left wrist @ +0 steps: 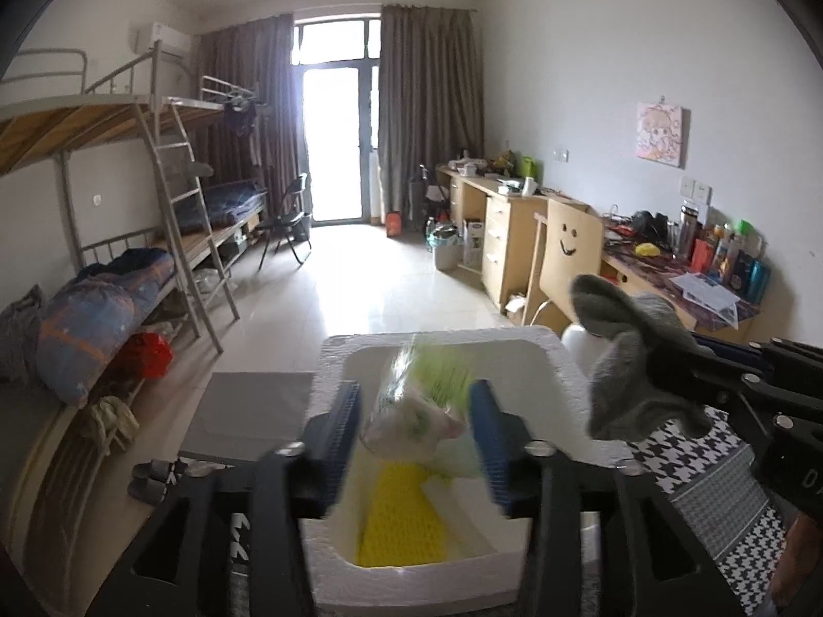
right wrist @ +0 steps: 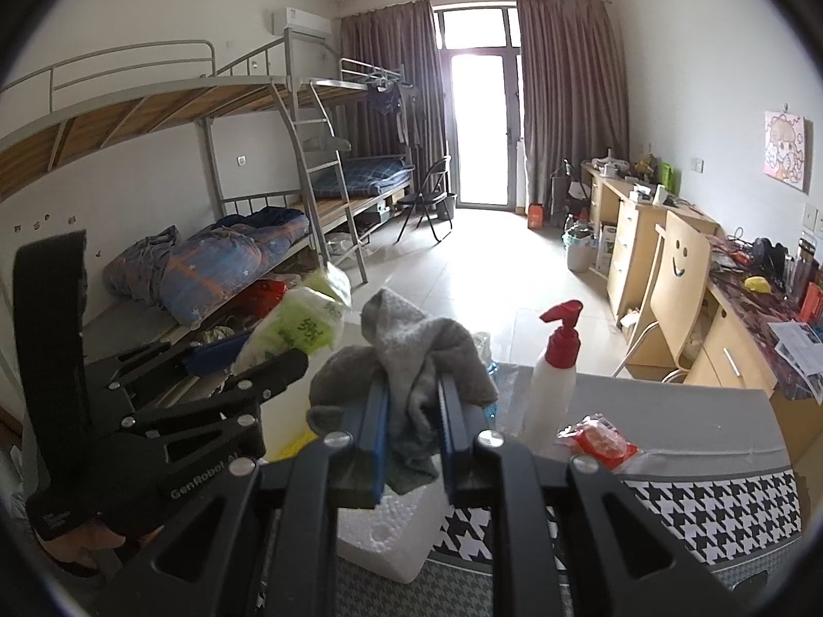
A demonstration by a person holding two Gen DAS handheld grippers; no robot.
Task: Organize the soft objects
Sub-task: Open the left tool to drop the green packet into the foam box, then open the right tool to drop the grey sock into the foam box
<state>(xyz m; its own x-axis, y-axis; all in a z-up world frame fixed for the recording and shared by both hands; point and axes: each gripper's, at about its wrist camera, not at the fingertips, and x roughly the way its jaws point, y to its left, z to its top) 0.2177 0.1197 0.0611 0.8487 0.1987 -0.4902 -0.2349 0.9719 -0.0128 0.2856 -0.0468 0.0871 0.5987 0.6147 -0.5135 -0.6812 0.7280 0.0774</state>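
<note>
We are looking down a long room with a bunk bed along one wall, a row of desks along the other and a bright glass door at the far end. Nearest us a bed cover in black-and-white houndstooth is carrying the things. A white foam box is sitting by the cover's edge, with a yellow cloth lying on its floor. A white spray bottle with a red top is standing further along the cover, and a small red packet is lying just beside it.

We are holding the left gripper over the box with its blue pads standing apart; the plastic bag, white and green and blurred, is sitting between them above the yellow cloth, and no pad is pressing on it. The right gripper is clamping a grey sock, which is bunching up above the pads, beside the box.
</note>
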